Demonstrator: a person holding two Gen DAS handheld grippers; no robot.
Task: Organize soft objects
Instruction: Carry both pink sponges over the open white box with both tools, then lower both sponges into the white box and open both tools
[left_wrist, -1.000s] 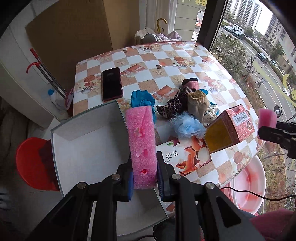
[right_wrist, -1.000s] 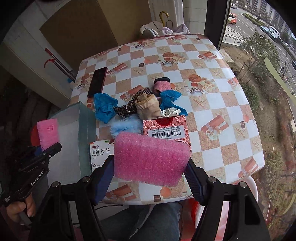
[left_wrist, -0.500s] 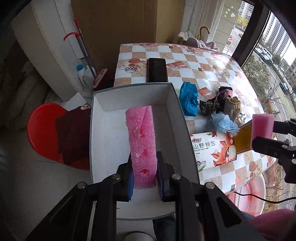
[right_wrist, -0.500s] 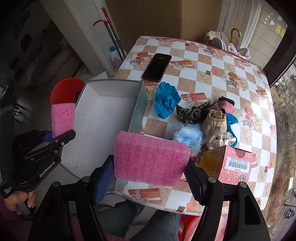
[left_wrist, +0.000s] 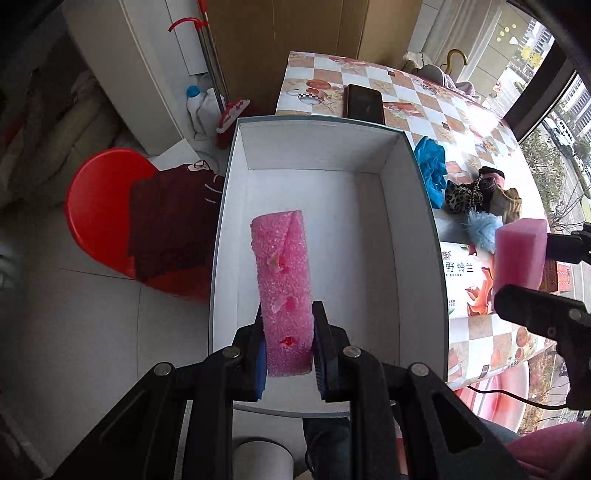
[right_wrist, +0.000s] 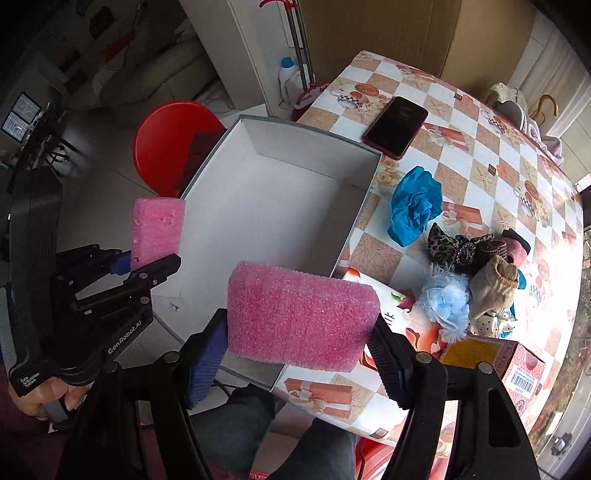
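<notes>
Swung from the table, the left gripper (left_wrist: 287, 341) now clamps its pitted pink sponge (left_wrist: 284, 291) over the white box (left_wrist: 417, 206); the right gripper (right_wrist: 299, 354) grips another sponge (right_wrist: 301, 314).

This looks like a home, likely a balcony or sunroom corner. A table (right_wrist: 480, 155) with a checkered picture oilcloth stands by a large window (left_wrist: 554, 92) facing apartment blocks and a street. A mop (left_wrist: 207, 66), cleaning bottles (left_wrist: 195, 107), a red stool (left_wrist: 99, 210) and a phone (right_wrist: 395, 125) suggest everyday living.
</notes>
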